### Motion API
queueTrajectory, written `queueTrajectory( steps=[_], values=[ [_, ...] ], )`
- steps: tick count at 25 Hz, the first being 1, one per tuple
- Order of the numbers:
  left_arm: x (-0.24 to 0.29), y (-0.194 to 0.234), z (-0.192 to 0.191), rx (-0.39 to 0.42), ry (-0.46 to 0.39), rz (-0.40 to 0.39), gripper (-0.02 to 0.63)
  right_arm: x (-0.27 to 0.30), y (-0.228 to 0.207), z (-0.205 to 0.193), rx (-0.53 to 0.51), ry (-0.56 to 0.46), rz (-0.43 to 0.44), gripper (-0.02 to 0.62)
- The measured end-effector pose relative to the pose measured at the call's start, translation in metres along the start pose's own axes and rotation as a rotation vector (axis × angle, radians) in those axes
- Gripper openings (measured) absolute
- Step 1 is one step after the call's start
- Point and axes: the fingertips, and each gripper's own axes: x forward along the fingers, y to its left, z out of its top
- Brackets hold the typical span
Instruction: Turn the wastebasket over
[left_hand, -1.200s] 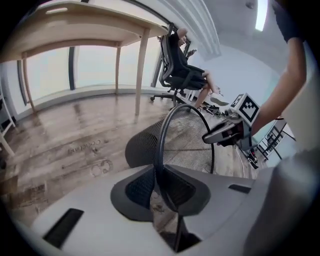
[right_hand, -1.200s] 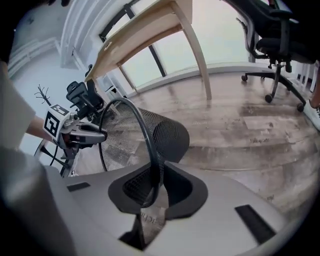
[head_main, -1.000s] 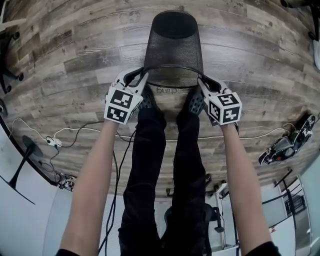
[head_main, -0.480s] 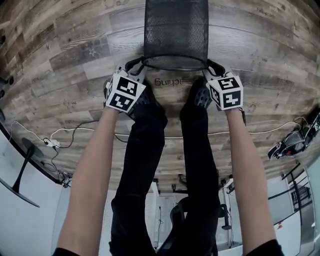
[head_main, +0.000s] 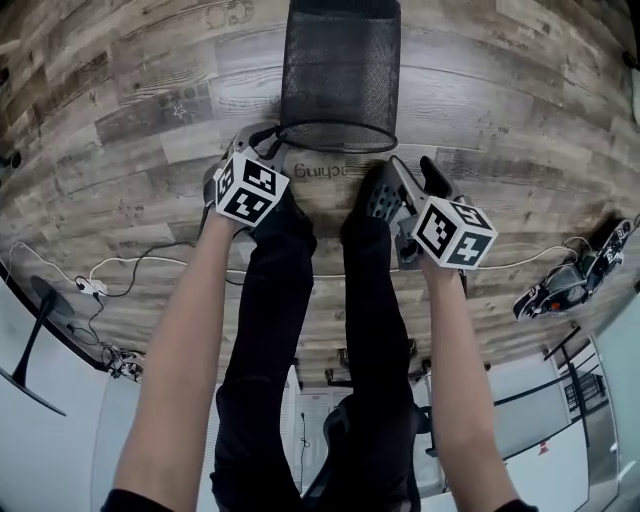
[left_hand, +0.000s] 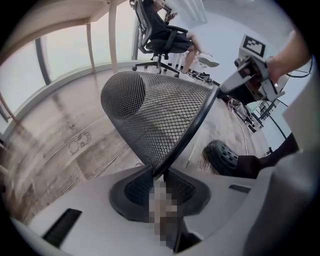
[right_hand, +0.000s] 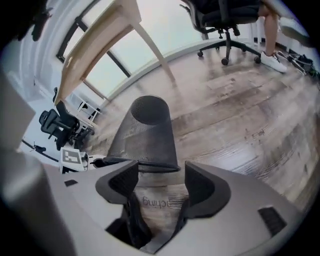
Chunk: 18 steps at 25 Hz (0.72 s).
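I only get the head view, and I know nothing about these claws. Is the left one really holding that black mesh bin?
Observer: Yes. In the left gripper view, the left gripper is pinched shut on the black rim of the wastebasket.
Operator: And the right one?
Observer: The right gripper is opening. Its own view shows only floor between its jaws, and the wastebasket stands beyond them.
Operator: Is anyone else around?
Observer: A person sits in an office chair behind the wastebasket.
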Motion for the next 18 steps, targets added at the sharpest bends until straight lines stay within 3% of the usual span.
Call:
queueTrajectory(
  steps=[5, 8, 13, 18],
  values=[
    [0.001, -0.009, 0.009, -0.005, -0.001, 0.000, 0.077, 0.005, 0.051, 0.029, -0.099, -0.018, -0.002, 0.322],
    [0.002, -0.014, 0.010, -0.010, 0.006, -0.001, 0.079, 0.024, 0.073, 0.033, -0.158, 0.023, -0.005, 0.327],
    [0.003, -0.022, 0.016, -0.038, 0.001, -0.013, 0.086, 0.037, 0.069, 0.027, -0.231, 0.075, -0.079, 0.327],
    [-0.002, -0.022, 0.016, -0.060, -0.034, -0.077, 0.100, 0.038, 0.068, 0.029, -0.214, 0.080, -0.072, 0.327]
  ],
)
